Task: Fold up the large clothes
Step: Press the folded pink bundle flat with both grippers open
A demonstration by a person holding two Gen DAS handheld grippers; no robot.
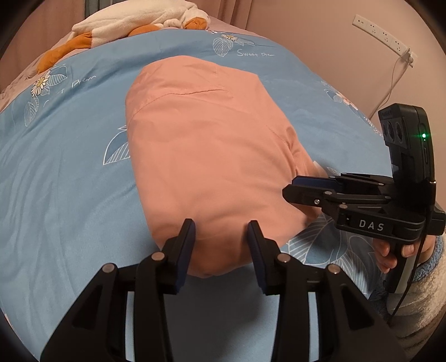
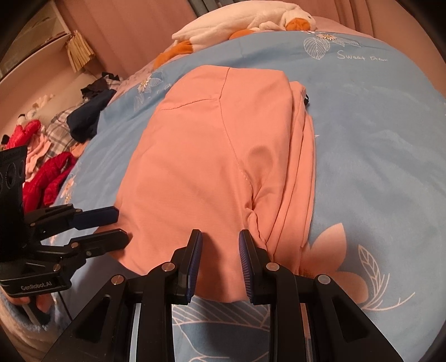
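A salmon-pink garment (image 1: 211, 156) lies folded into a long rectangle on the blue bedspread (image 1: 64, 172); it also shows in the right wrist view (image 2: 211, 167), with stacked layers along its right edge. My left gripper (image 1: 220, 231) is open, its fingers over the garment's near end without pinching cloth. My right gripper (image 2: 220, 239) is open too, over the near right corner. In the left wrist view the right gripper (image 1: 292, 186) sits at the garment's right side. In the right wrist view the left gripper (image 2: 120, 225) sits at its left side.
A white and orange plush duck (image 1: 133, 22) lies at the head of the bed (image 2: 251, 25). A pile of red, dark and plaid clothes (image 2: 55, 156) sits left of the bed. A wall power strip (image 1: 384, 36) with a cable is at the right.
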